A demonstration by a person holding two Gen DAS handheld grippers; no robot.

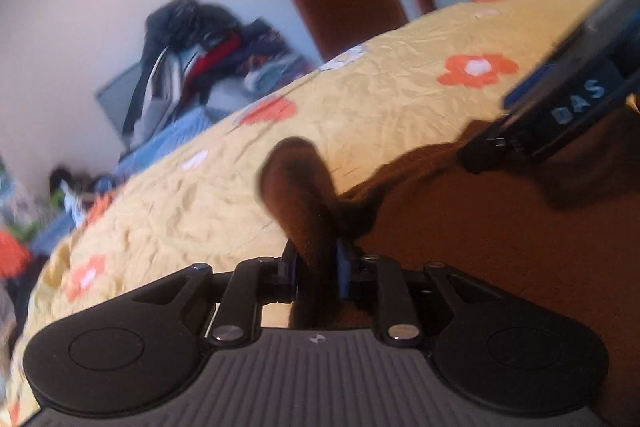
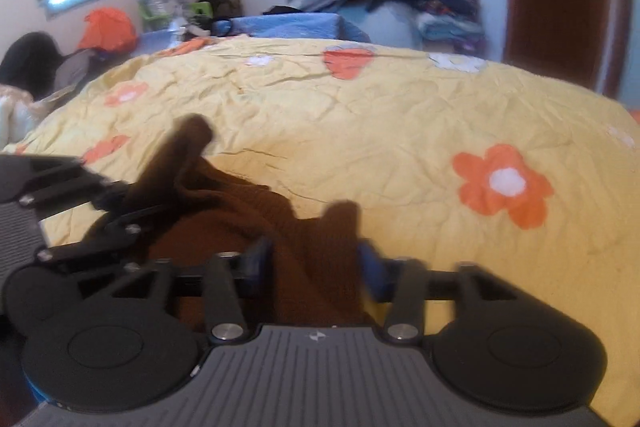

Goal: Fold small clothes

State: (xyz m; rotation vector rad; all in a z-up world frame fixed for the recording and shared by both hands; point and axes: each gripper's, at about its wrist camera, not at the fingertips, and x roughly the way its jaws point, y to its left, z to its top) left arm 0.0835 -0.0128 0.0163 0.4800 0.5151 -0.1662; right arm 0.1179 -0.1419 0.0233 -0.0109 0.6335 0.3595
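I have the dark brown knitted garment (image 2: 240,227) bunched on the near edge of the yellow flowered bedspread (image 2: 360,115), its width strung left to right between my left gripper (image 1: 316,263), pinching one fold, and my right gripper (image 2: 316,259), clamping a thicker bunch.

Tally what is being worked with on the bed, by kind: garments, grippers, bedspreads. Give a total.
brown garment: 1
grippers: 2 (left gripper, right gripper)
yellow flowered bedspread: 1
Total: 4
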